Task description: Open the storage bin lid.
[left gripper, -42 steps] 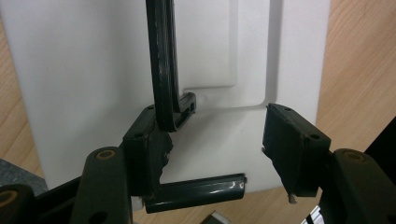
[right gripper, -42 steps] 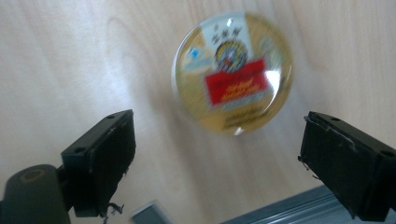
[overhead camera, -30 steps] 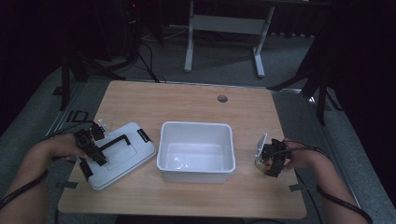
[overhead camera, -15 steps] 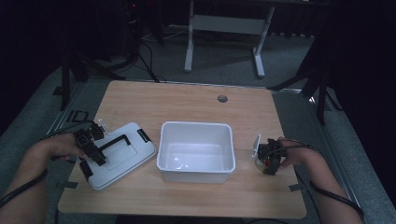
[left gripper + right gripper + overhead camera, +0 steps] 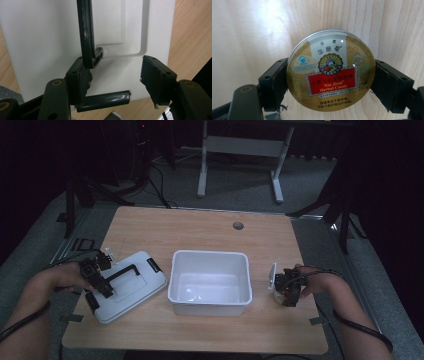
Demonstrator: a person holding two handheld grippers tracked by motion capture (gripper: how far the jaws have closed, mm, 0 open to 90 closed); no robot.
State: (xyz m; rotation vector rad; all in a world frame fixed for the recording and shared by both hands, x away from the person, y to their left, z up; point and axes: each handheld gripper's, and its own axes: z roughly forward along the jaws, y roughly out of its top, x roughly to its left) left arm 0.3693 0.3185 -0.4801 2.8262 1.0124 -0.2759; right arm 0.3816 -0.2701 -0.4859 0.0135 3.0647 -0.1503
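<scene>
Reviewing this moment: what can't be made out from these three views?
- Candy tin: the right gripper view cuts off its lower rim, and the jaws cover its sides; in the high view it's too small to read.
- Lid: in the left gripper view the frame edges cut it off, and the left jaw hides part of its black handle.
- White bin: the high view is too dim to tell whether anything small lies inside.

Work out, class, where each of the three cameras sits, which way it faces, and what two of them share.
High view: above the person's side, looking down on the table; forearms and both tongs show.
Left gripper view: rides the left tongs, facing the white lid; black jaws apart.
Right gripper view: rides the right tongs, facing the candy tin clamped between jaws.
Shared: high and left views both show the lid.
</scene>
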